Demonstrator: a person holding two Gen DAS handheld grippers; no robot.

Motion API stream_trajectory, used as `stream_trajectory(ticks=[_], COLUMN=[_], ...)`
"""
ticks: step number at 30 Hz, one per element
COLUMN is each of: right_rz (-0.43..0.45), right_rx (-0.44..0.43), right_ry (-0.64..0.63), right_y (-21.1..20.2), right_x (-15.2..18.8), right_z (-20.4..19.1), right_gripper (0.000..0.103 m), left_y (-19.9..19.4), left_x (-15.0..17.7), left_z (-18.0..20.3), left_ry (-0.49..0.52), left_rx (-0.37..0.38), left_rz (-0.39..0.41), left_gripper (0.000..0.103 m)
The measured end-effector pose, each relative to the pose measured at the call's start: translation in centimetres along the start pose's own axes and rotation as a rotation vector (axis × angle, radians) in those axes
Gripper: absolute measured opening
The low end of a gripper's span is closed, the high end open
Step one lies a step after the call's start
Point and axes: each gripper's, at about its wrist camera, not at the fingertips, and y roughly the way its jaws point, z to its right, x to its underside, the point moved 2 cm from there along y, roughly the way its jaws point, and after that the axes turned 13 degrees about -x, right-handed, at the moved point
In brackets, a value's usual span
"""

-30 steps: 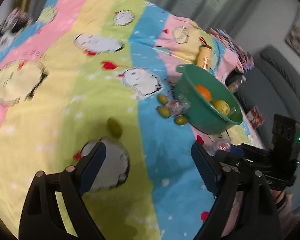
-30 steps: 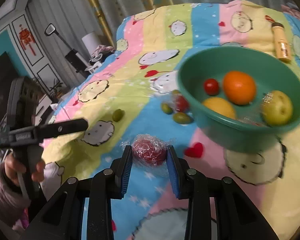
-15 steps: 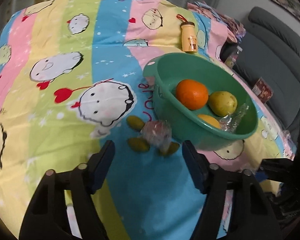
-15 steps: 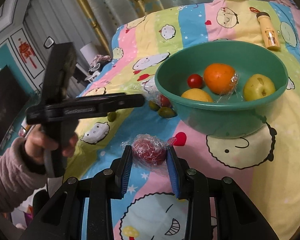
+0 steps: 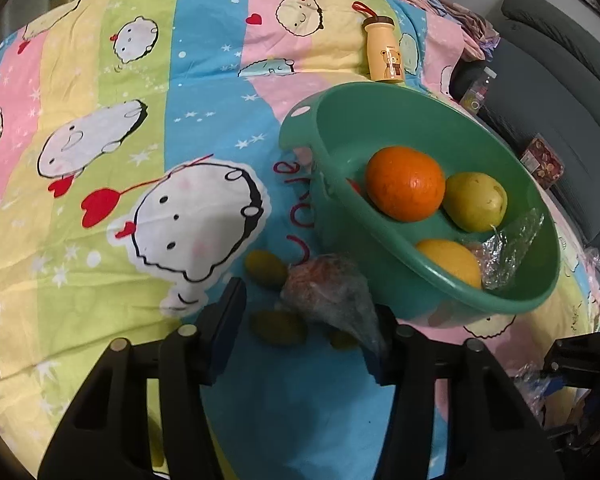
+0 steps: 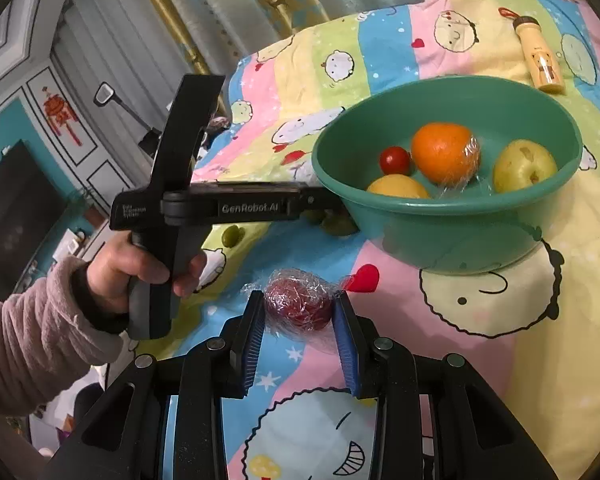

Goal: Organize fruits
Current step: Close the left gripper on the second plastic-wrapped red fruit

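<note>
A green bowl [image 5: 496, 304] [image 6: 460, 236] on the cartoon bedspread holds an orange [image 5: 404, 184], a yellow-green apple [image 5: 476, 202], a yellow fruit [image 5: 448, 258], a cherry tomato [image 6: 395, 160] and plastic wrap. My left gripper [image 5: 304, 328] is open just in front of a plastic-wrapped red fruit [image 5: 324, 292] and small green fruits [image 5: 278, 328] beside the bowl. My right gripper [image 6: 300, 320] is shut on a wrapped dark red fruit [image 6: 298, 306], held near the bedspread in front of the bowl.
A yellow bear-print bottle [image 5: 384, 54] lies beyond the bowl. A grey sofa [image 5: 560, 80] stands to the right. The other hand and its gripper body [image 6: 220, 208] cross the right wrist view. One green fruit [image 6: 232, 235] lies apart at left.
My left gripper has moved forward and right, up to the wrapped fruit and green fruits beside the bowl. My right gripper has kept its hold and drifted slightly toward the bowl.
</note>
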Motion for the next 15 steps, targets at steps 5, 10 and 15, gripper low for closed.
stream_trajectory(ticks=[5, 10, 15], right_rz=[0.004, 0.005, 0.014], right_rx=[0.000, -0.004, -0.009], right_ry=[0.005, 0.000, 0.012], right_y=[0.0, 0.0, -0.2], right_x=[0.1, 0.1, 0.2], right_z=[0.0, 0.0, 0.4], right_gripper=[0.036, 0.036, 0.036], left_y=[0.3, 1.1, 1.5], left_x=[-0.2, 0.0, -0.1], left_z=[0.2, 2.0, 1.8], left_ry=[0.048, 0.210, 0.188], left_rx=[-0.016, -0.057, -0.066], left_rz=[-0.006, -0.036, -0.033], left_gripper=[0.050, 0.038, 0.032])
